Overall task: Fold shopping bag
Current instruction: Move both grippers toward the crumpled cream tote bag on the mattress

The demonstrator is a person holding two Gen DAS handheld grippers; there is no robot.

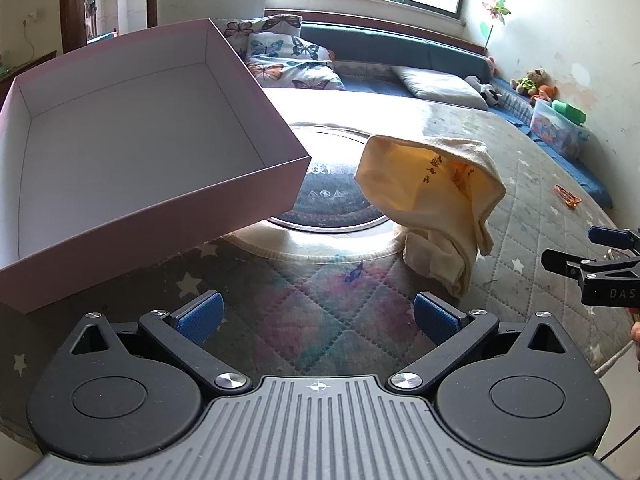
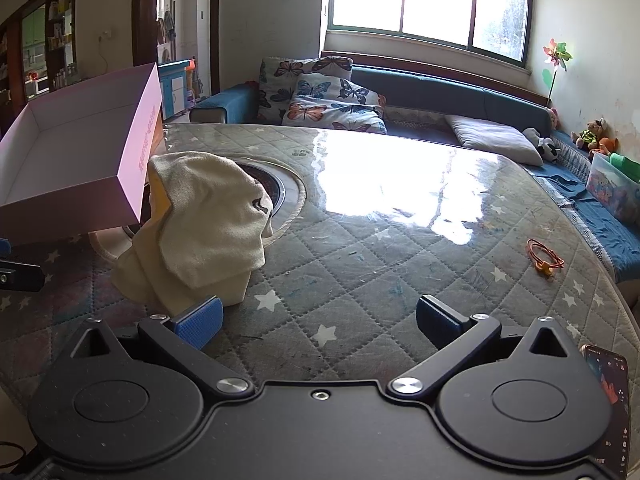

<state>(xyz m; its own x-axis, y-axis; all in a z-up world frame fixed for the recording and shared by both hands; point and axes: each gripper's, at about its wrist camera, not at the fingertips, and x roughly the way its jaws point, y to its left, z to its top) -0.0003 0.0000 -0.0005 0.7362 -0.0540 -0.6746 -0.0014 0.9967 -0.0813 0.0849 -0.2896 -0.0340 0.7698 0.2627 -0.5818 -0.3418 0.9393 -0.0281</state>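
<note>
A: Shopping bag is seen slumped in an upright heap on the quilted table, its mouth turned toward the pink box.

B: Is anything held in that box?

A: Nothing; only its white inside is seen.

B: And the grippers?

A: Left gripper and right gripper are both spread, nothing grasped.
</note>
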